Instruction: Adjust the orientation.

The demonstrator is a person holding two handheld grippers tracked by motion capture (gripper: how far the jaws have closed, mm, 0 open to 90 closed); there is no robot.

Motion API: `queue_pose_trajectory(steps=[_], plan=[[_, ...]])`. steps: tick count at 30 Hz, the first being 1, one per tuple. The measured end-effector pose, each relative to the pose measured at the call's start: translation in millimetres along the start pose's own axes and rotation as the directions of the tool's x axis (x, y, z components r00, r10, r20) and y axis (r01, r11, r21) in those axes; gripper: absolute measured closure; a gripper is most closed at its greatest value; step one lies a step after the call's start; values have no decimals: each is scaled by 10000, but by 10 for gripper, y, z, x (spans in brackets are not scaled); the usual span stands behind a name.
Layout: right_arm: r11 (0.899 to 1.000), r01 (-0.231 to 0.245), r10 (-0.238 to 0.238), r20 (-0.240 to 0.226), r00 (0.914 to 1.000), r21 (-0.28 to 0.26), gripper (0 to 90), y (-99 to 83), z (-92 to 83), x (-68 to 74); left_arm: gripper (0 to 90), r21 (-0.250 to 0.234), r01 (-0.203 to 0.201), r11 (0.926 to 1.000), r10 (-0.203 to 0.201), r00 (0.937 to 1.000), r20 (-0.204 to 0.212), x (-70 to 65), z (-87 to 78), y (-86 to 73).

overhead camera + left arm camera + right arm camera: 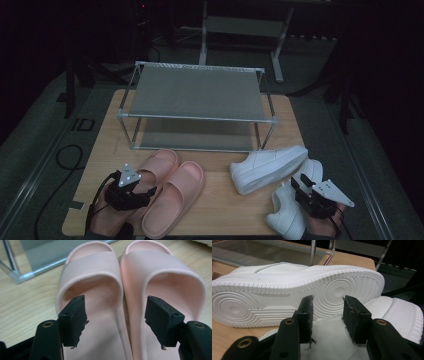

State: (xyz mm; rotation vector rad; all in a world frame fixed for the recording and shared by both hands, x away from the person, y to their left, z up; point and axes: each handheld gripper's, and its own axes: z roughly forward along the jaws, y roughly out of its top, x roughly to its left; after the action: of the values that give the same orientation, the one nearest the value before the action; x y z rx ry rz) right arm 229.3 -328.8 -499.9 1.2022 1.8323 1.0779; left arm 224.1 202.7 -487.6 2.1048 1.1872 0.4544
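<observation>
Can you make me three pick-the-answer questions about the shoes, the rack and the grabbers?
1. Where do the soft pink slide sandals sit?
A on the rack
B on the wooden table in front of the rack
C on the floor

2. How many white leather sneakers are there?
A one
B two
C four

3. How is the left gripper?
A open, holding nothing
B shut on a sandal
C shut on a sneaker

Answers: 1 B, they lie on the table before the grey metal shoe rack. 2 B, two show. 3 A, its fingers stand apart above the sandals.

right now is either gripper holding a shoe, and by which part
No. The left gripper stands open over the pink slides; the right gripper is open above a white sneaker, gripping nothing.
</observation>
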Motion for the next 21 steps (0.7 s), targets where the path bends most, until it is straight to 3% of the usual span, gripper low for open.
queue_pose_trajectory(steps=[5,21], plan=[[10000,8,-8,-9,10000,7,594,0,0,-1,334,49,160,9999,-160,9998,82,45,29,-32],[10000,17,-17,-34,10000,-12,592,0,3,-2,316,-87,-135,9999,138,9992,362,-14,192,-40]])
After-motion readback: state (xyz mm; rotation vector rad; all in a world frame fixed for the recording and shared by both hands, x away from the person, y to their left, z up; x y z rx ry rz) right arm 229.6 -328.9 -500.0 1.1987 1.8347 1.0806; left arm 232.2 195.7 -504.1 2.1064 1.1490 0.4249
